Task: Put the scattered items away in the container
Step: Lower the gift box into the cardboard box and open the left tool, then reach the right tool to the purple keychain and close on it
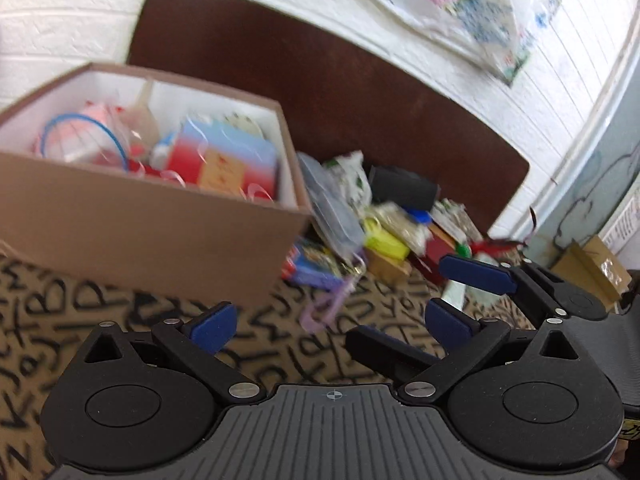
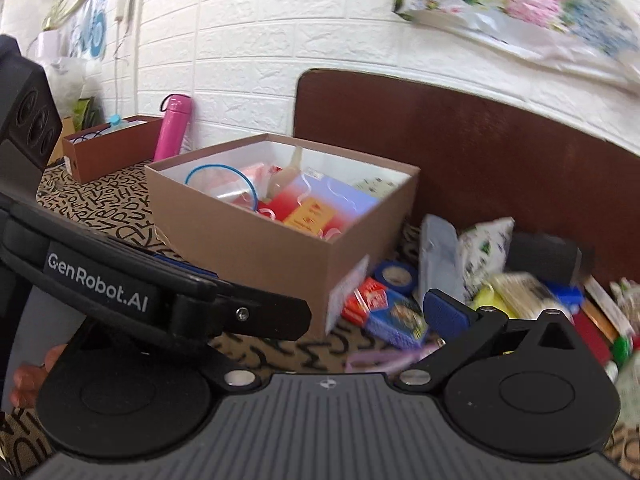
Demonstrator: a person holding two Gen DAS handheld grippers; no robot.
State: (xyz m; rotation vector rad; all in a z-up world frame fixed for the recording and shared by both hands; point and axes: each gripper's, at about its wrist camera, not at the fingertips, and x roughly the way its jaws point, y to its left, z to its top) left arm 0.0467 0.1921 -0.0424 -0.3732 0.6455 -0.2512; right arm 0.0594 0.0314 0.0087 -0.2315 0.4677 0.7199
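Letter-print tablecloth under wide-open, empty left gripper

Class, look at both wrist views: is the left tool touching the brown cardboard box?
Apart. The left wrist view shows the left tool open and empty, with patterned tablecloth visible between its blue fingertips and the brown cardboard box.

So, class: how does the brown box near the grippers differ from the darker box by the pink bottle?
The brown box is paler, squarer and nearer; the darker box is reddish-brown, long, narrow, and further back, beside the pink bottle. The brown box holds bright packets; the darker box's contents are barely visible. Both are open-topped, on the lettered cloth.
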